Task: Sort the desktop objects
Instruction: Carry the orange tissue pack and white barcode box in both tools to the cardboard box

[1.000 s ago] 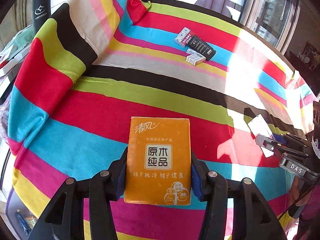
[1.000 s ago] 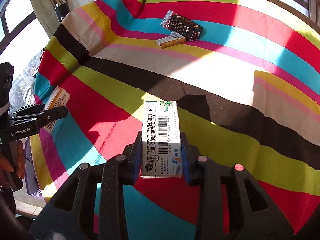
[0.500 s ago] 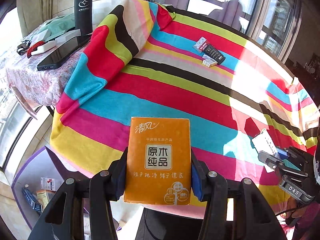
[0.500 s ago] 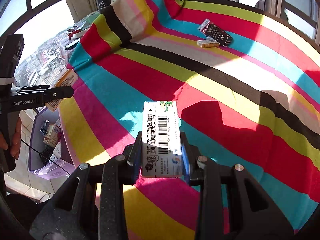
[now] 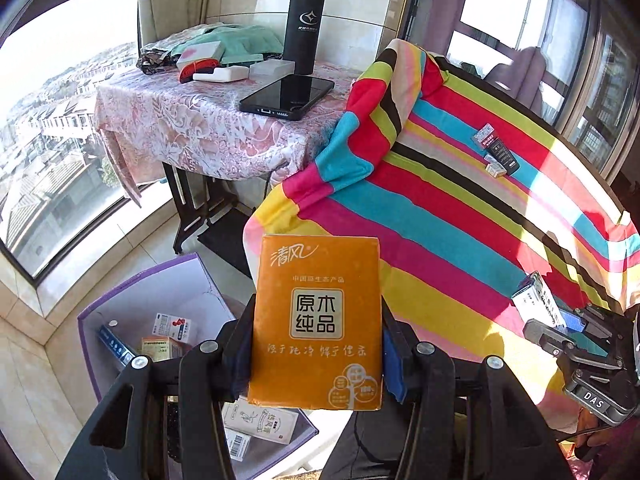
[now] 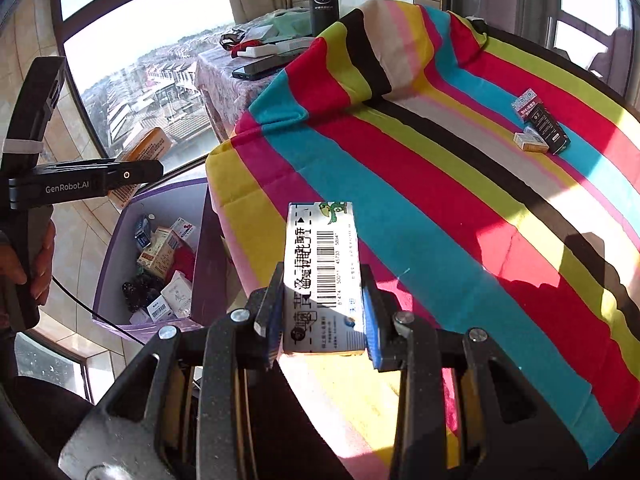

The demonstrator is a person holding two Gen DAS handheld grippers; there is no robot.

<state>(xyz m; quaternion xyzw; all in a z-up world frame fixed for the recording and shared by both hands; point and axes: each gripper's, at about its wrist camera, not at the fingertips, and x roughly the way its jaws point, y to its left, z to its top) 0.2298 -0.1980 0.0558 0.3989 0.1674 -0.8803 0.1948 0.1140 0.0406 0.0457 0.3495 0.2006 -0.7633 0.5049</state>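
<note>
My left gripper [image 5: 316, 350] is shut on an orange tissue pack [image 5: 316, 320] and holds it in the air above a purple bin [image 5: 160, 280] on the floor. My right gripper [image 6: 320, 316] is shut on a white barcode box [image 6: 322, 276] over the near edge of the striped table [image 6: 440, 200]. The bin also shows in the right wrist view [image 6: 120, 248], holding several small boxes. The left gripper with its orange pack [image 6: 146, 146] shows at the left of the right wrist view. A black box [image 6: 546, 128] and two small boxes lie at the table's far side.
A side table with a patterned cloth [image 5: 192, 128] carries a phone [image 5: 288, 96], a black flask [image 5: 304, 24] and clutter. Large windows stand behind it. The striped cloth hangs over the table's left edge next to the bin.
Both grippers have moved left and back from over the table toward its left edge, still holding their items. The purple bin and side table have come into view.
</note>
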